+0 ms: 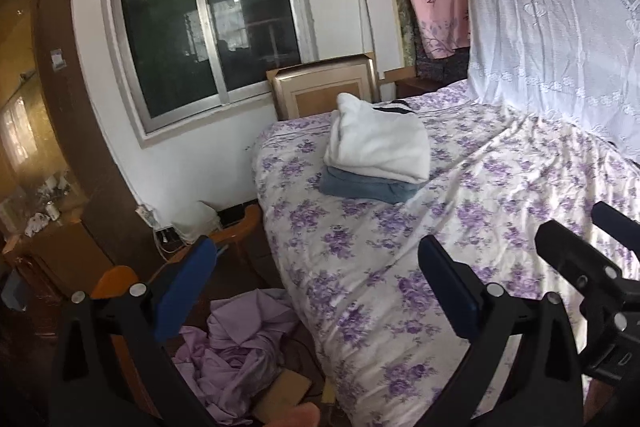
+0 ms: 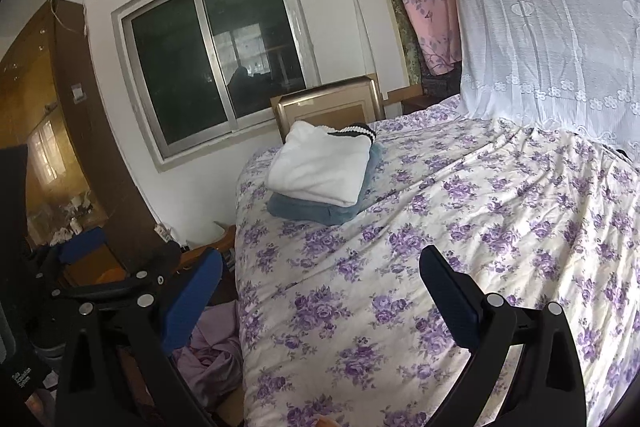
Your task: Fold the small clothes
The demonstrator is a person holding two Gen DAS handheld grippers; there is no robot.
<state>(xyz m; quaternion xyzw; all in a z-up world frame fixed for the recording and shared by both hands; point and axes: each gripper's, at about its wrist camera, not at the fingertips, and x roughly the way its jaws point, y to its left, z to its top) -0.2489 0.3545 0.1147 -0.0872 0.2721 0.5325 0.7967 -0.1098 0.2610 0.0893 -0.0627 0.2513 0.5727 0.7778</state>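
Two hand-held grippers hang spread and empty over the near edge of a bed. The left gripper (image 1: pixel 312 287) has its blue pads wide apart with nothing between them; the right gripper (image 2: pixel 320 291) is likewise spread and holds nothing, and in the left wrist view it shows just to the right of the left one.

Under and ahead of both tongs lies the floral bedspread (image 2: pixel 460 247), white with purple roses, bare where the fingers point.

Below and to the left of the left gripper, down on the floor beside the bed, sits one crumpled lilac garment (image 1: pixel 240 347), loose and unfolded.

Farther ahead of the tongs, near the far left corner of the bed, stands one stack of two folded pieces: a white folded garment (image 1: pixel 378 147) with a dark striped edge resting on a folded blue garment (image 1: pixel 364 189). Behind the stack a gold-framed panel (image 2: pixel 328 103) leans against the wall below the sliding window (image 2: pixel 216 55); a lace canopy (image 2: pixel 540 27) hangs ahead to the right.

By the look of it, two pieces are done and stacked, and the hands are between garments. The next move likely calls for reaching down left for the lilac heap, pinching it and spreading it flat on the bare bedspread before folding.
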